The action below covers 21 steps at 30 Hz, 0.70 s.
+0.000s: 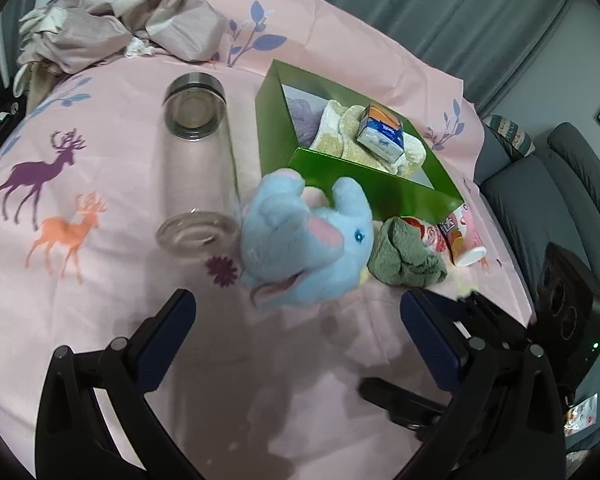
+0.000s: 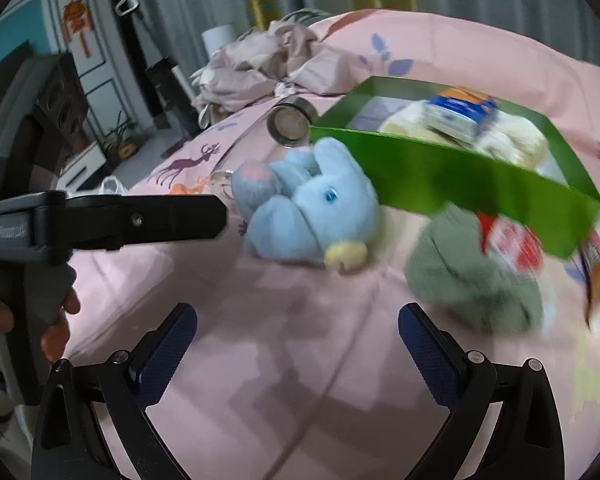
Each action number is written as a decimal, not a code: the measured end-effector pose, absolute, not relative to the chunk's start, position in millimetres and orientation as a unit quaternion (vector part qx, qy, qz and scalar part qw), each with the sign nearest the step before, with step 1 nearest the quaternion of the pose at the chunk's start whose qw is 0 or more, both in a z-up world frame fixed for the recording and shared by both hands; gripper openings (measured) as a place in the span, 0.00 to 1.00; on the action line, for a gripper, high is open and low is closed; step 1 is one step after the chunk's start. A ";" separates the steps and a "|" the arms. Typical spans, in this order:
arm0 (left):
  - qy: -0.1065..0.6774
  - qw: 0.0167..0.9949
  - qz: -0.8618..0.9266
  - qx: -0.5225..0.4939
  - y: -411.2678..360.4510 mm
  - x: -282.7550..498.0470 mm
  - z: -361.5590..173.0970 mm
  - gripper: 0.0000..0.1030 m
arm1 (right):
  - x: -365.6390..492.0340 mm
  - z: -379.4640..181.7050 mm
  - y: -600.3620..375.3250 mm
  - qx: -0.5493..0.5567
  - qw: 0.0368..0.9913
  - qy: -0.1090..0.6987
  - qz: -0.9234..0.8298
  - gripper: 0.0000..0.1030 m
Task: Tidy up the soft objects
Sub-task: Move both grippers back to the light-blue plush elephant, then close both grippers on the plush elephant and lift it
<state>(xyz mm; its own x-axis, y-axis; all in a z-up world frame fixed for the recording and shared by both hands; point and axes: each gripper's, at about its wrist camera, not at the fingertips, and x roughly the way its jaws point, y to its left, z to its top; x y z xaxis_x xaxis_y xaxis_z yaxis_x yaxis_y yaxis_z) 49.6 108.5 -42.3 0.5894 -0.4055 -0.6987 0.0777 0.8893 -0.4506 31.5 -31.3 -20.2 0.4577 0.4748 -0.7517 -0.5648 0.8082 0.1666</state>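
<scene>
On the bed's pink sheet printed with deer (image 1: 112,320), a pale blue plush elephant with pink ears (image 1: 308,240) lies on its side, touching the near wall of an open green cardboard box (image 1: 364,184). The left gripper (image 1: 296,320) hangs just short of it, fingers spread wide and holding nothing; the right gripper (image 2: 298,332) is likewise spread and empty, aimed at the sheet between the elephant and a crumpled grey-green cloth (image 2: 472,276) close beside it.

The elephant looks like the next thing to lift. I would bring the left fingers down on either side of its round body rather than an ear or the trunk, press deep enough that the stuffing cannot slip, and raise it clear of the box wall before moving over. A clear glass jar with a steel rim (image 1: 198,168) lies on its side just to the elephant's left, and a careless sweep could set it rolling.

Inside the box are a lilac fluffy item (image 1: 302,116), cream and beige towels (image 1: 340,132) and, on top of them, a small blue and orange tissue pack (image 1: 382,132). The near right corner shows bare floor, room enough for the toy.
</scene>
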 end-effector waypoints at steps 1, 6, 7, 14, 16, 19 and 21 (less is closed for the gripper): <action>0.432 0.870 -0.143 -0.191 107.8 53.6 -42.8 0.99 | 36.3 -20.3 -28.9 -0.059 0.852 0.419 0.307 0.98; 0.433 0.866 -0.155 -0.196 104.3 67.0 -45.7 0.98 | 60.6 -22.3 -17.3 -0.073 0.842 0.417 0.335 0.98; 0.432 0.865 -0.157 -0.198 104.4 68.3 -46.5 0.98 | 62.3 -22.9 -13.7 -0.083 0.841 0.415 0.339 0.98; 0.438 0.860 -0.159 -0.207 102.7 78.4 -52.3 0.85 | 82.7 -29.6 4.1 -0.113 0.832 0.419 0.346 0.98; 0.438 0.858 -0.164 -0.212 101.6 80.5 -54.1 0.74 | 84.7 -30.7 3.8 -0.110 0.834 0.417 0.345 0.97; 0.442 0.859 -0.153 -0.207 100.2 82.0 -57.8 0.69 | 86.9 -30.4 0.6 -0.109 0.844 0.407 0.332 0.81; 0.439 0.861 -0.151 -0.205 100.6 81.3 -58.1 0.66 | 89.7 -29.7 -6.3 -0.098 0.850 0.406 0.320 0.68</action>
